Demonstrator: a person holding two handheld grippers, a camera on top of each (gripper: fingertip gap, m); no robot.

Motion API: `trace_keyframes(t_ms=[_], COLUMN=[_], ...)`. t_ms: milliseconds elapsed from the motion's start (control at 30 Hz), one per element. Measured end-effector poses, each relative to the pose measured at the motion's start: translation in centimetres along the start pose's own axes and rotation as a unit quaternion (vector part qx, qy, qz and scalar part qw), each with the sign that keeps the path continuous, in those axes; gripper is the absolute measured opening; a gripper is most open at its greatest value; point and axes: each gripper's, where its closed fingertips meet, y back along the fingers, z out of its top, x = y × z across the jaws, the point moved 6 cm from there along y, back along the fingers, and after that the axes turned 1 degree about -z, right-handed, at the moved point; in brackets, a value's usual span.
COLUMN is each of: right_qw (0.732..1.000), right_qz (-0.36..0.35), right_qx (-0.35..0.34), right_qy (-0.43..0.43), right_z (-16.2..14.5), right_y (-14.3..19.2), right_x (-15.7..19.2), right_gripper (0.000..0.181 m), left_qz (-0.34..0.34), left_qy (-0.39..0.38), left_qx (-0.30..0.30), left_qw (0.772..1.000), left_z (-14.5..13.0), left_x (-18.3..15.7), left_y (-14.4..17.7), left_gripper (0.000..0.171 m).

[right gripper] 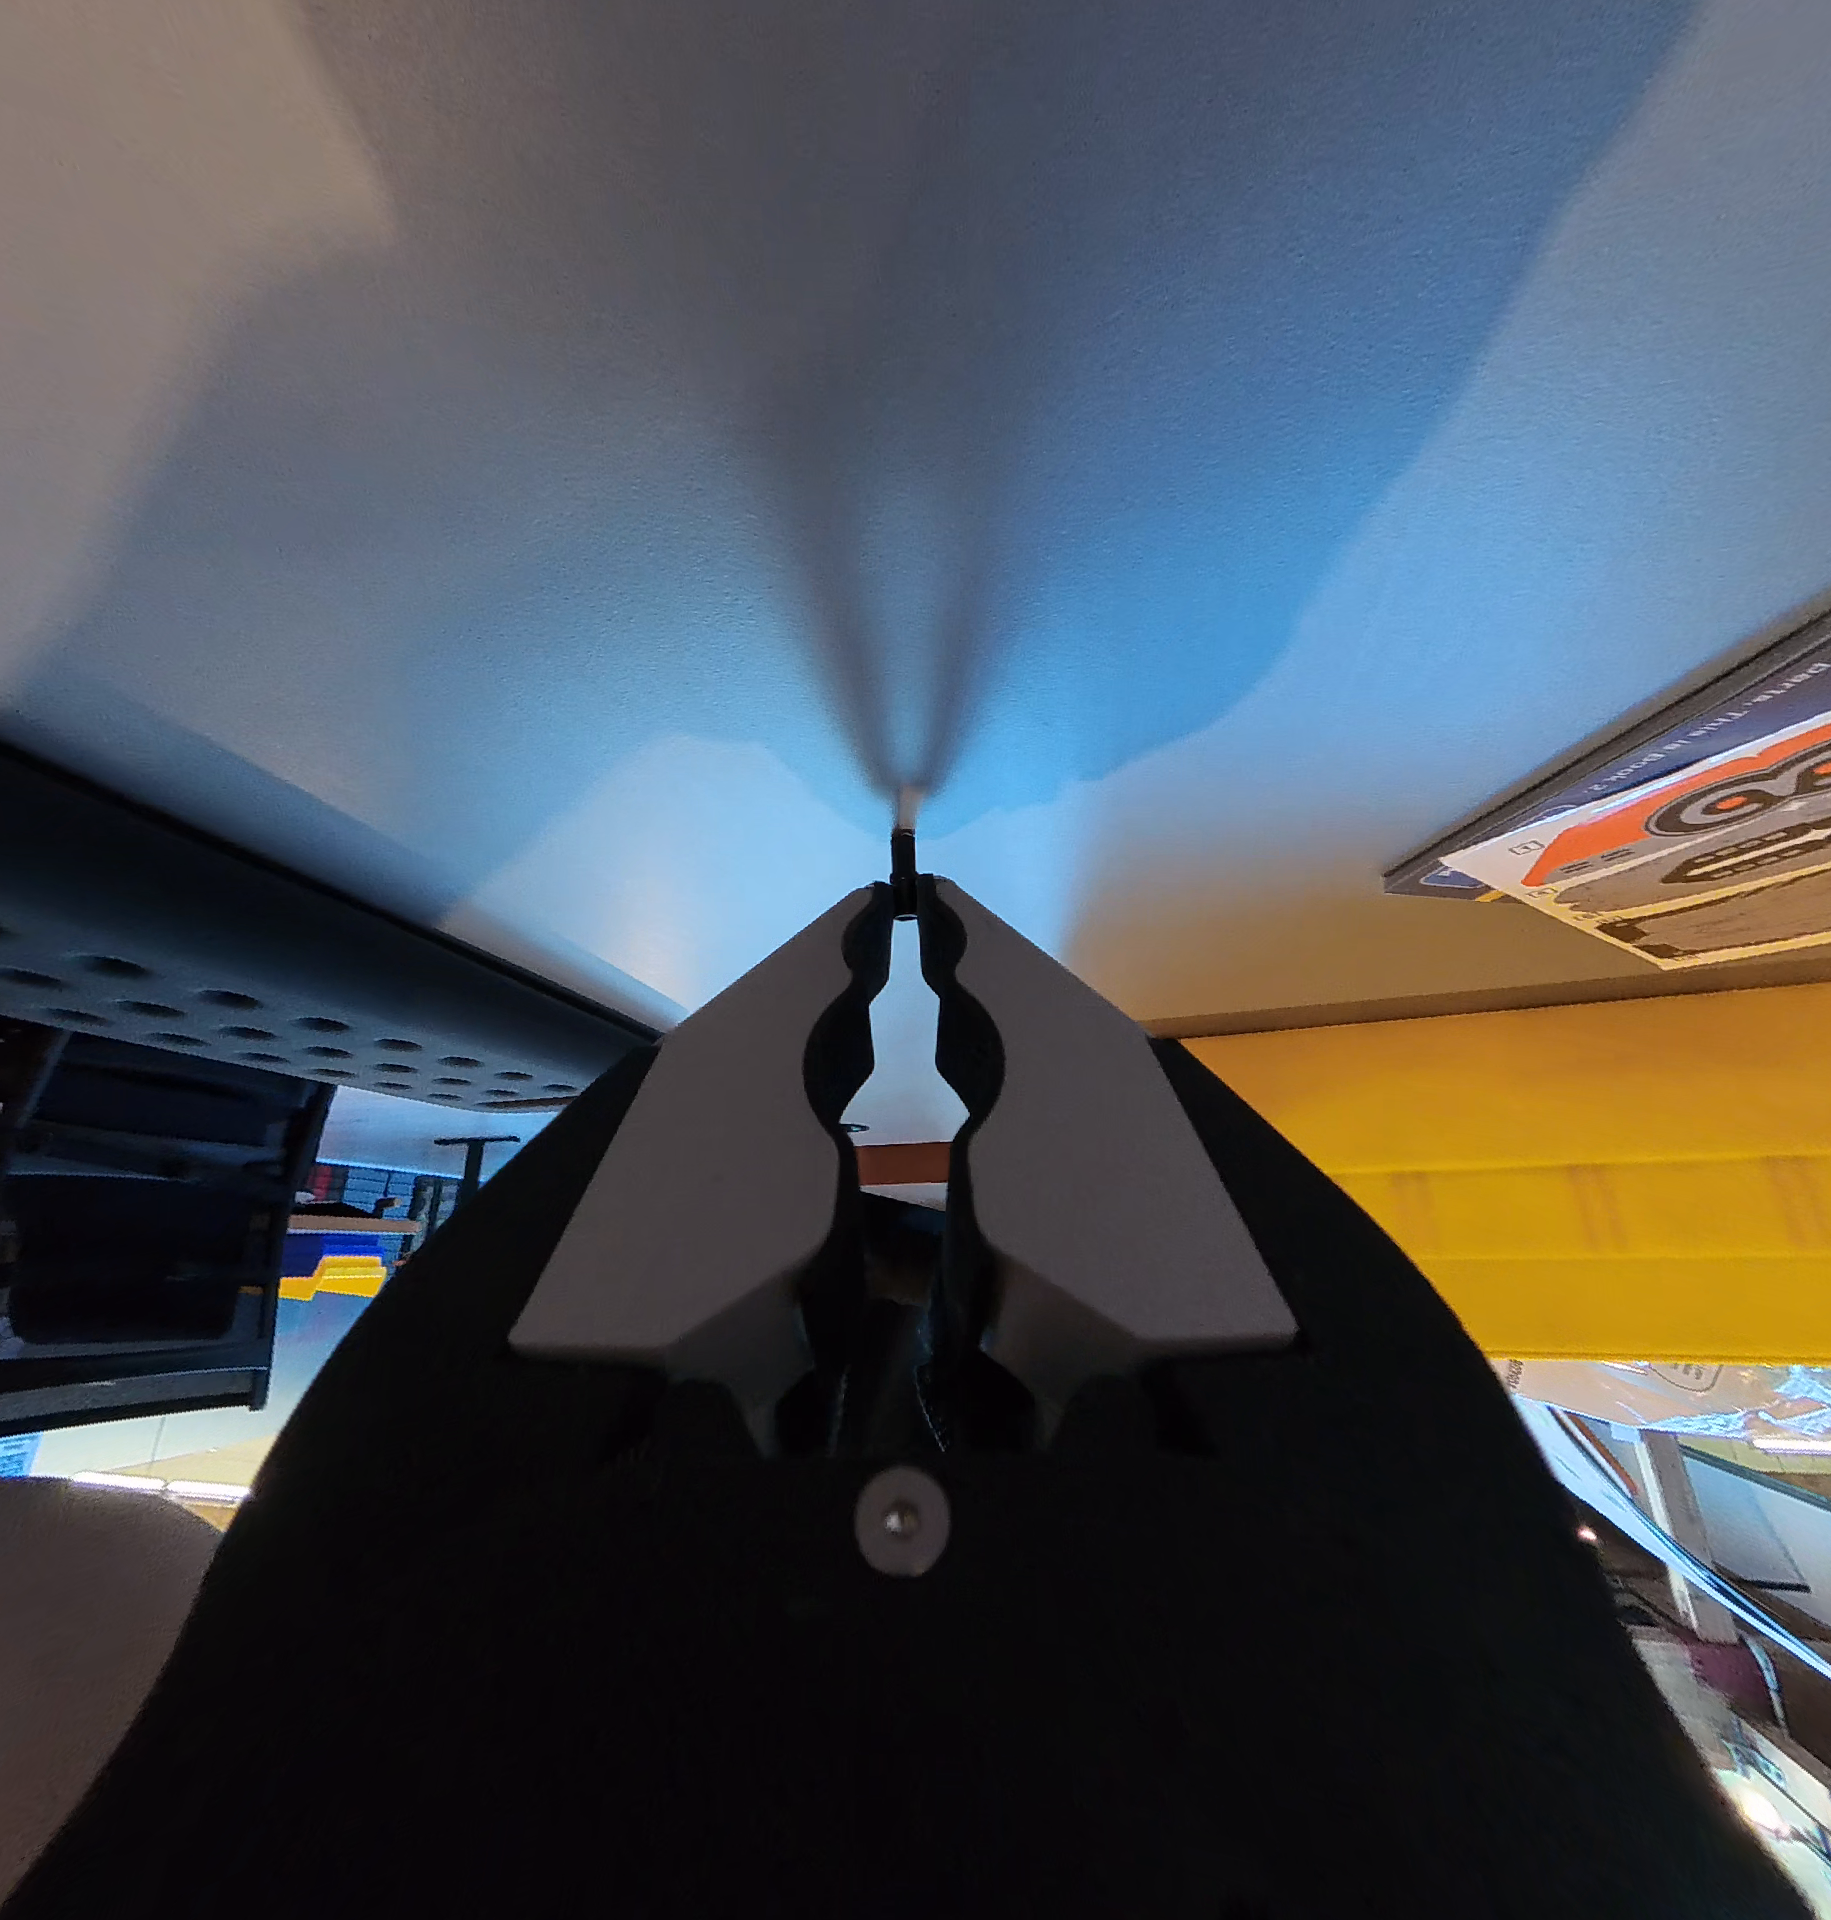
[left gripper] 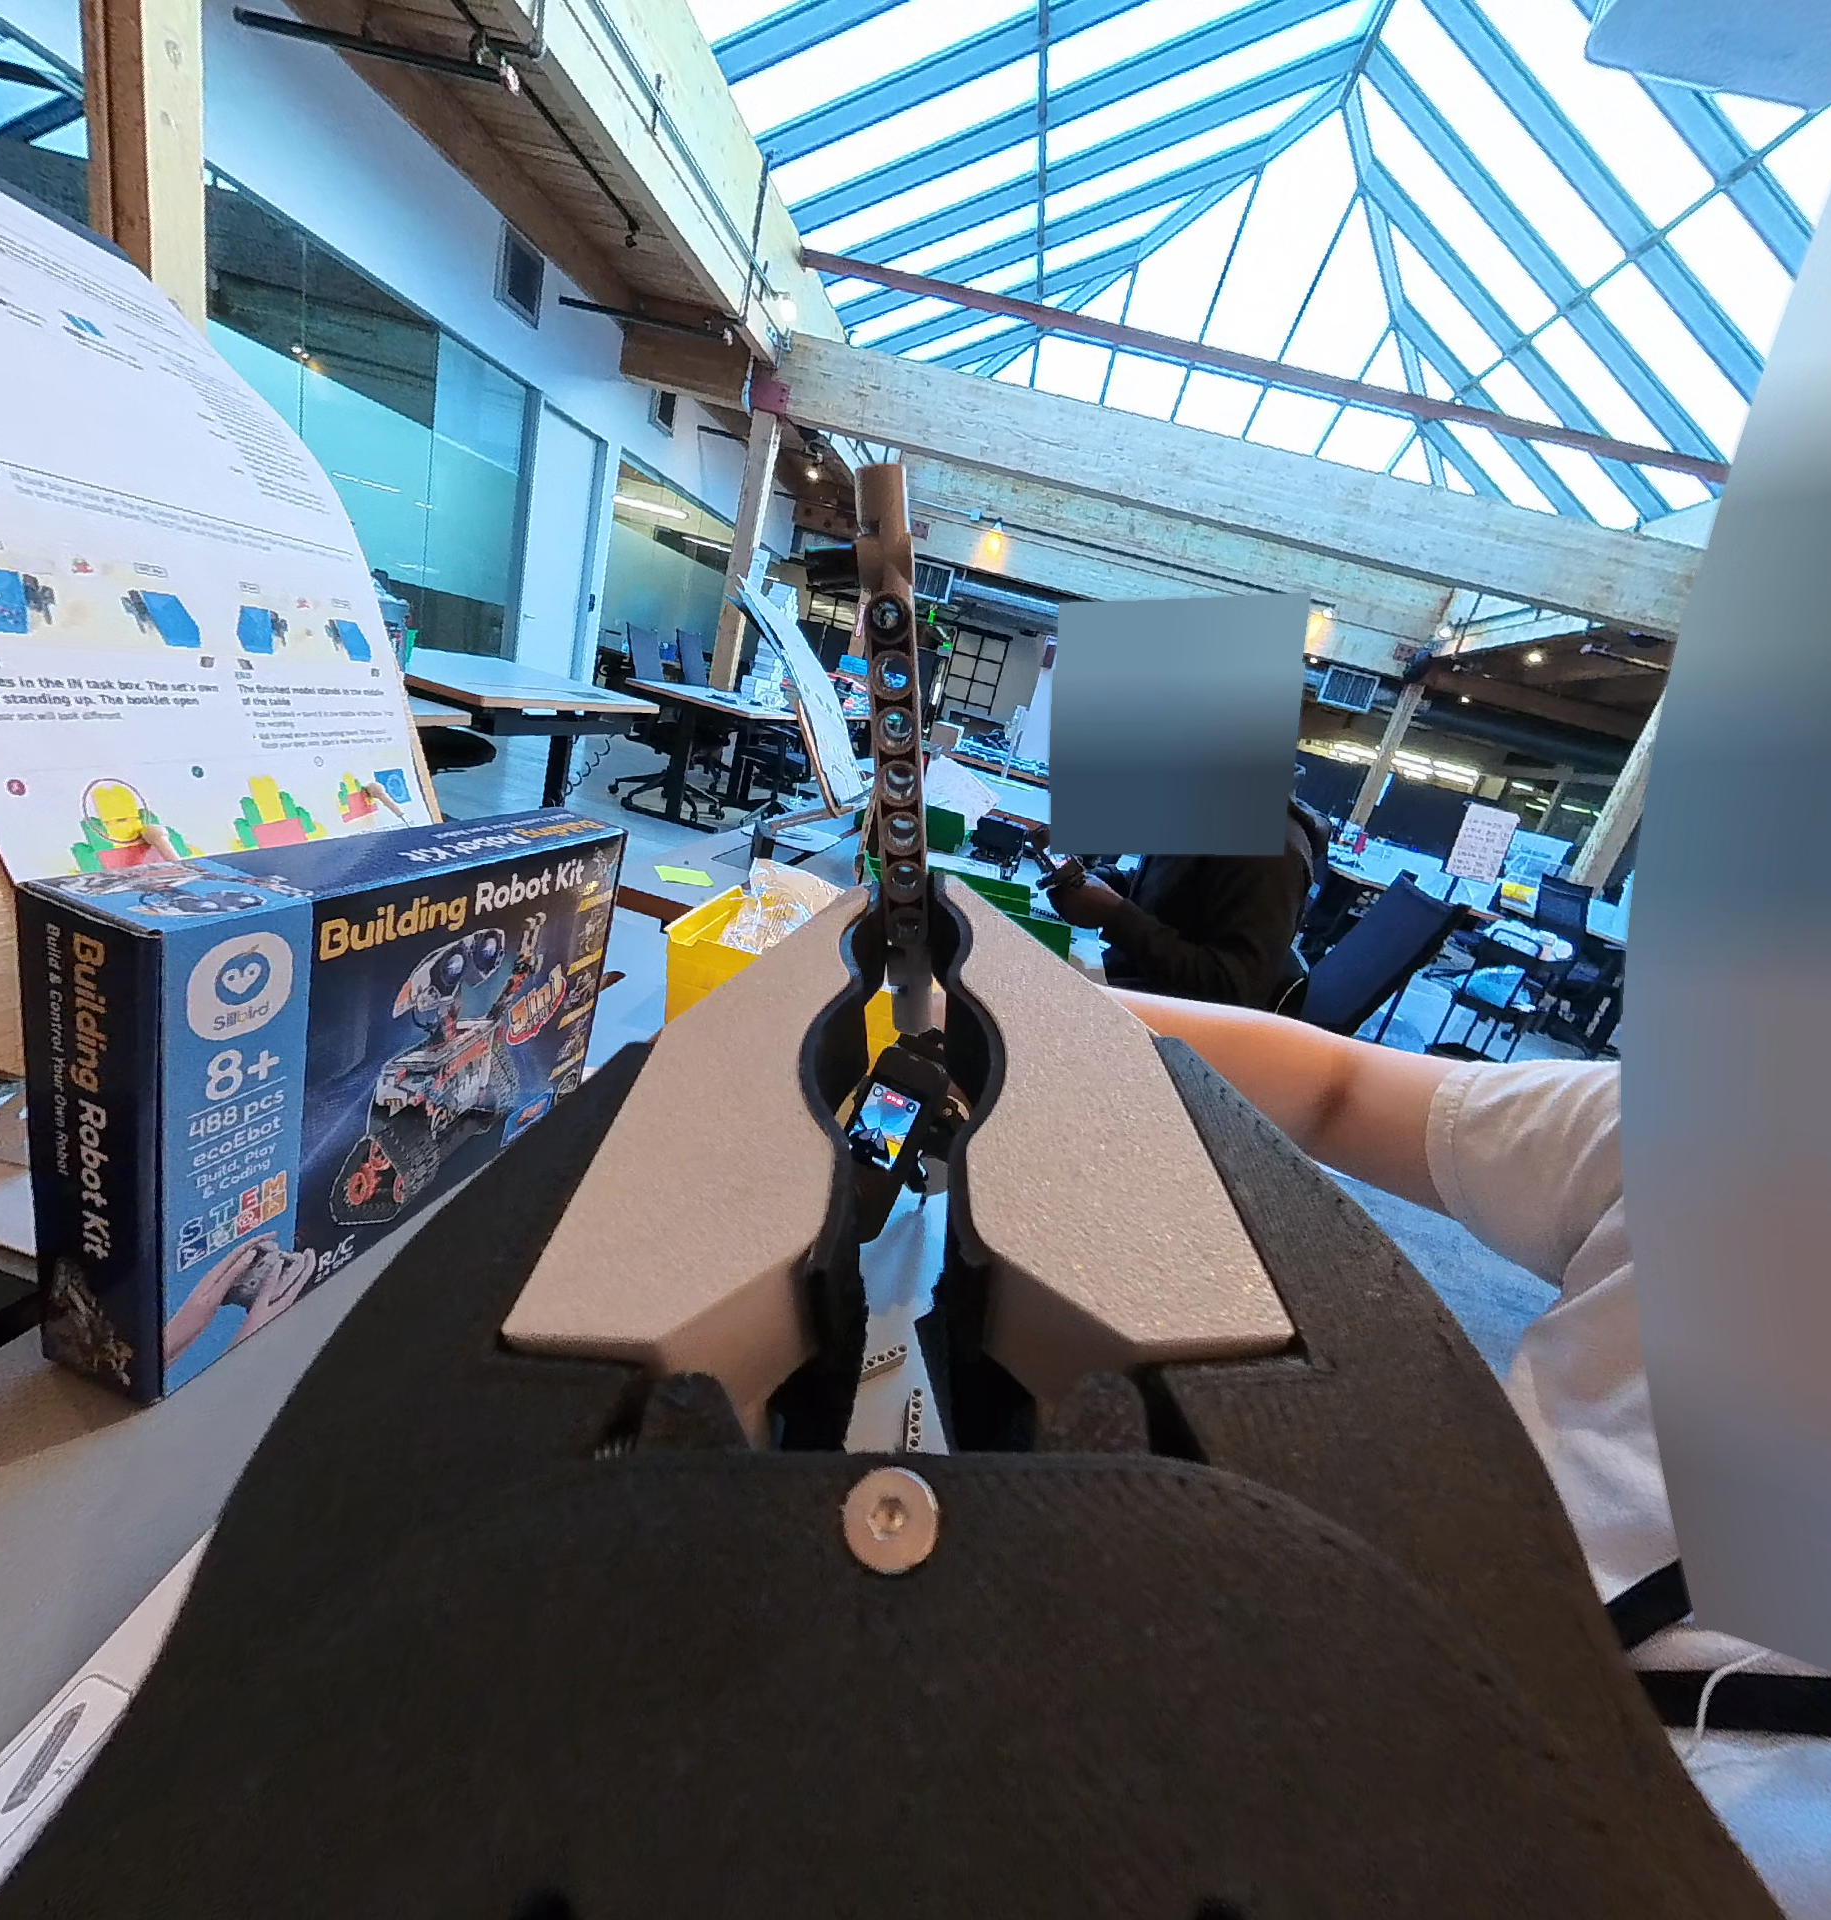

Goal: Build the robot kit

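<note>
My left gripper [left gripper: 903,902] is shut on the lower end of a dark grey beam with a row of holes [left gripper: 895,727]. It holds the beam upright, well above the table. A light grey peg [left gripper: 919,1000] sticks out of the beam's lower end between the fingers. My right gripper [right gripper: 903,896] is shut on a small black pin [right gripper: 903,860]. The pin's pale tip touches, or nearly touches, the white table [right gripper: 890,416]. That view is turned upside down. Behind my left fingers a small camera with a lit screen [left gripper: 883,1127] shows through the gap.
A blue kit box [left gripper: 319,1091] stands at the left before an instruction board [left gripper: 132,520]. A yellow bin [left gripper: 708,961] [right gripper: 1513,1153] is close by, and a printed booklet [right gripper: 1669,852] lies beside it. Small grey beams [left gripper: 887,1361] lie on the table. A person's arm [left gripper: 1306,1081] reaches in from the right. One gripper's finger ends stand about 50 centimetres off the other's.
</note>
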Motion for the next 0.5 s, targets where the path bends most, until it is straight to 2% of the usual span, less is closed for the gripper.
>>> trace_keyframes(t_ms=[500], right_qw=[1.0], right_qz=[0.017], right_qx=[0.011], right_qy=[0.003], right_z=[0.09], right_y=[-0.11], right_x=[0.6], right_gripper=[0.005], left_qz=[0.0], left_qy=[0.004], left_qx=[-0.002], left_qw=[1.0], left_z=[0.08], left_x=[-0.13], left_y=[0.38], left_gripper=[0.005])
